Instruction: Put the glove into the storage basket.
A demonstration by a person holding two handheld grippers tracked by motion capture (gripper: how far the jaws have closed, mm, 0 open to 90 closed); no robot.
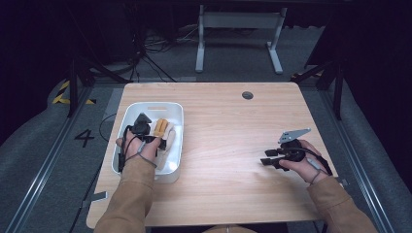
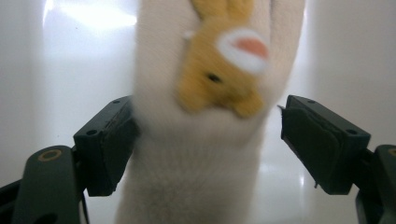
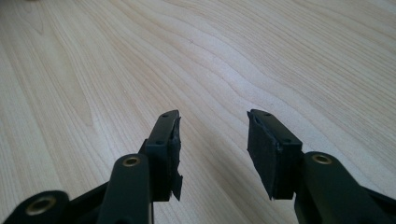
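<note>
— Fuzzy white sock with a yellow bunny patch (image 2: 201, 140): where is it?
— Inside the white plastic bin (image 1: 176, 127), between the left gripper's (image 2: 205, 135) spread jaws; the right gripper (image 3: 212, 140) gapes over the wooden table (image 3: 280, 56).

Wooden table in a dark room

The table (image 1: 228, 160) has a pale wood-grain top with a round grey grommet (image 1: 247, 95) near its far edge. Beyond it stands a white frame (image 1: 238, 36) on grey floor, with black cables (image 1: 145, 53) to its left. Yellow-black tape (image 1: 63, 94) and a painted "4" (image 1: 84, 138) mark the floor at left.
</note>
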